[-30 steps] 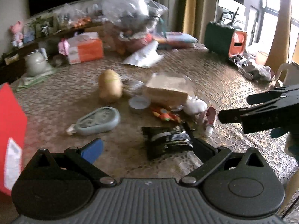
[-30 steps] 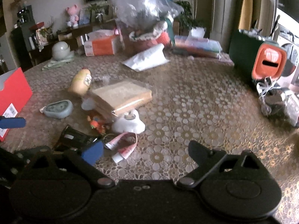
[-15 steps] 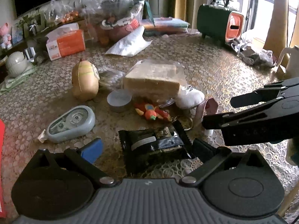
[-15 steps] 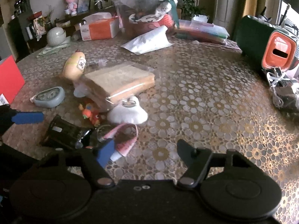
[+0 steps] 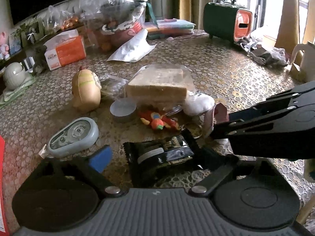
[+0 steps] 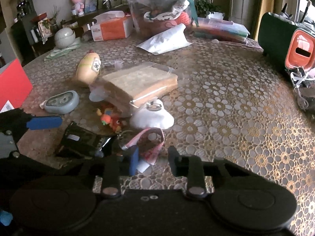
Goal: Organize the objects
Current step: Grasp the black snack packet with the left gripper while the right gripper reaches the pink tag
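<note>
Both claws hang low over the table — the right gripper has just been closing on the pink tube, bottom centre; the left gripper, closing slightly, straddles the black packet, pads apart from it.

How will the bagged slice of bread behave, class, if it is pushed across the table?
The bagged bread looks light and soft, so it would probably dent. Its loose clear wrap may crumple or slip. It leans on small items such as the white pouch, so a push would probably shift them too.
</note>
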`<act>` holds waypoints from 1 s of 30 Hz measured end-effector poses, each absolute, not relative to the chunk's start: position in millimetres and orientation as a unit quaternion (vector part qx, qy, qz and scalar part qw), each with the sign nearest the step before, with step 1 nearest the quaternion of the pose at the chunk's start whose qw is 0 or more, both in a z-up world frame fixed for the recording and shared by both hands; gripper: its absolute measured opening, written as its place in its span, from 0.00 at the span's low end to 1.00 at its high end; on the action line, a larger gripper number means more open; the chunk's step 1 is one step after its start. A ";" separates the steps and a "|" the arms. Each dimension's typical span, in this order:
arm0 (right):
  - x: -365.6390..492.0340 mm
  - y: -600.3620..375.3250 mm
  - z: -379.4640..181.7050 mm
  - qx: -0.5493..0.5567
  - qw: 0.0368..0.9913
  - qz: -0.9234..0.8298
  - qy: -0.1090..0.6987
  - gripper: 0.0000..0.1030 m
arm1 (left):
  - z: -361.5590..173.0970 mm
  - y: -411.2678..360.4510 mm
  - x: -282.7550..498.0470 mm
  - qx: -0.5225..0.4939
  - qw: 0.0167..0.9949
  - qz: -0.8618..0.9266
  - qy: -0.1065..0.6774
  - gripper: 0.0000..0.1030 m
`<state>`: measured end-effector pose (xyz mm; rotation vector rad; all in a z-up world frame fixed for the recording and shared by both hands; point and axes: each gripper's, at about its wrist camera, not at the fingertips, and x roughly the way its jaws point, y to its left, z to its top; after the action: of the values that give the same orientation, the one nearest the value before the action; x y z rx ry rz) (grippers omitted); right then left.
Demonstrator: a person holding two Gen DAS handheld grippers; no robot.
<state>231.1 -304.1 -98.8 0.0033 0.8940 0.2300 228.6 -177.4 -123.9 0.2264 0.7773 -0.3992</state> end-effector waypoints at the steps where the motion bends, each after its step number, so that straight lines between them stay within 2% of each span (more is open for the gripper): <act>1: 230.5 -303.8 -98.4 0.004 0.895 0.111 0.432 0.24 | -123.7 -177.6 227.9 0.109 0.898 -0.199 0.377 0.74; 4: 227.5 -302.6 -97.0 0.006 0.895 0.114 0.431 0.17 | -123.0 -177.9 225.0 0.112 0.897 -0.203 0.377 0.69; 5: 226.5 -302.3 -96.4 0.006 0.895 0.115 0.431 0.16 | -122.3 -177.6 223.7 0.110 0.897 -0.204 0.375 0.64; 9: 221.9 -302.7 -93.1 0.007 0.896 0.111 0.430 0.16 | -117.4 -176.5 219.1 0.108 0.896 -0.204 0.379 0.62; 15: 210.7 -302.7 -82.0 0.012 0.898 0.109 0.427 0.16 | -106.2 -165.4 204.6 0.081 0.897 -0.210 0.381 0.45; 21: 193.6 -298.7 -65.3 0.003 0.905 0.112 0.411 0.16 | -101.6 -152.8 199.0 0.061 0.895 -0.210 0.388 0.33; 30: 174.3 -292.2 -44.4 -0.006 0.910 0.116 0.397 0.16 | -86.6 -136.5 181.5 0.042 0.906 -0.201 0.370 0.03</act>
<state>174.3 -292.2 -44.4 -0.0126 0.8191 0.2382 181.5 -136.5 -86.6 0.0862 0.7632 -0.4145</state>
